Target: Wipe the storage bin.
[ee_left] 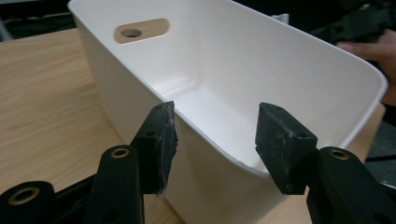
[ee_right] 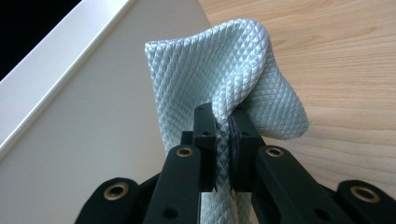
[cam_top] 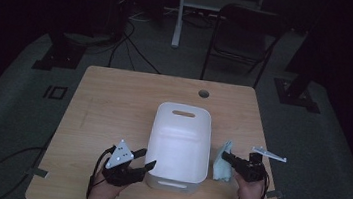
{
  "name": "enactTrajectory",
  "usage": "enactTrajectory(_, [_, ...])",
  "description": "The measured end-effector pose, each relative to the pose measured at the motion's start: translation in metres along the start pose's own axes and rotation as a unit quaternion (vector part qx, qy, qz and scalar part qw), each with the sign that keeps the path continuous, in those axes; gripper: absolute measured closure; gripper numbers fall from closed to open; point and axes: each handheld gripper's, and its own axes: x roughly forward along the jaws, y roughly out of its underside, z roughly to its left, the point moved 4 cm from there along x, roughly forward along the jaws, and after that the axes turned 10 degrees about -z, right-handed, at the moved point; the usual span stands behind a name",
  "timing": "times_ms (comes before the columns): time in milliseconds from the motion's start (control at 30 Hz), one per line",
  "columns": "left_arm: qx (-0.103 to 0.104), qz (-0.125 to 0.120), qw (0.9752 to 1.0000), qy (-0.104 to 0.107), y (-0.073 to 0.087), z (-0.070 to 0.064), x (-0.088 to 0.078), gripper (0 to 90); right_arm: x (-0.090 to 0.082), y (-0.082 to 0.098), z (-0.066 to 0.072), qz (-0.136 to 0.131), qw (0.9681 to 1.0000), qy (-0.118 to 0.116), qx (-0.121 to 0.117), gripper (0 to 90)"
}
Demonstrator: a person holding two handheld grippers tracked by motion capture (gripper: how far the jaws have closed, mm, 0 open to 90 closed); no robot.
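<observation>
A white plastic bin (cam_top: 180,140) with handle slots stands in the middle of the wooden table (cam_top: 113,102). My left gripper (cam_top: 148,158) is at the bin's near left corner. In the left gripper view its jaws (ee_left: 217,123) stand apart across the bin's rim (ee_left: 261,60), one outside the wall and one over the inside, without pressing on it. To the right of the bin, my right gripper (cam_top: 223,156) is shut on a pale blue-green quilted cloth (cam_top: 219,171). The cloth (ee_right: 224,60) bunches up from between the pads of that gripper (ee_right: 224,126), close beside the bin's outer wall (ee_right: 93,116).
A cable hole (cam_top: 204,93) sits near the table's far edge. A dark folding chair (cam_top: 245,32) and a white stand are behind the table, with cables on the floor at the left. Bare wood (cam_top: 106,121) lies left of the bin.
</observation>
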Motion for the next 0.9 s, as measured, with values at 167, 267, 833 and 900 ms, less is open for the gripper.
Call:
enactTrajectory(167, [-0.001, -0.004, 0.9999, 0.011, 0.0, -0.003, 0.0, 47.8, 0.0, 0.001, -0.002, -0.001, 1.0, 0.001, 0.001, 83.6])
enactTrajectory(267, [-0.001, -0.006, 0.9999, 0.016, 0.001, -0.007, 0.001, 46.8, 0.001, 0.002, -0.001, -0.001, 1.0, 0.001, 0.001, 83.7])
enactTrajectory(833, [0.003, -0.014, 0.9981, 0.06, -0.015, -0.005, -0.002, 46.4, -0.006, -0.001, 0.0, -0.001, 1.0, -0.003, -0.006, 84.0])
enactTrajectory(900, [-0.003, -0.017, 0.998, 0.06, -0.02, 0.005, 0.003, 46.4, -0.008, -0.001, -0.002, -0.003, 1.0, -0.002, -0.004, 83.9])
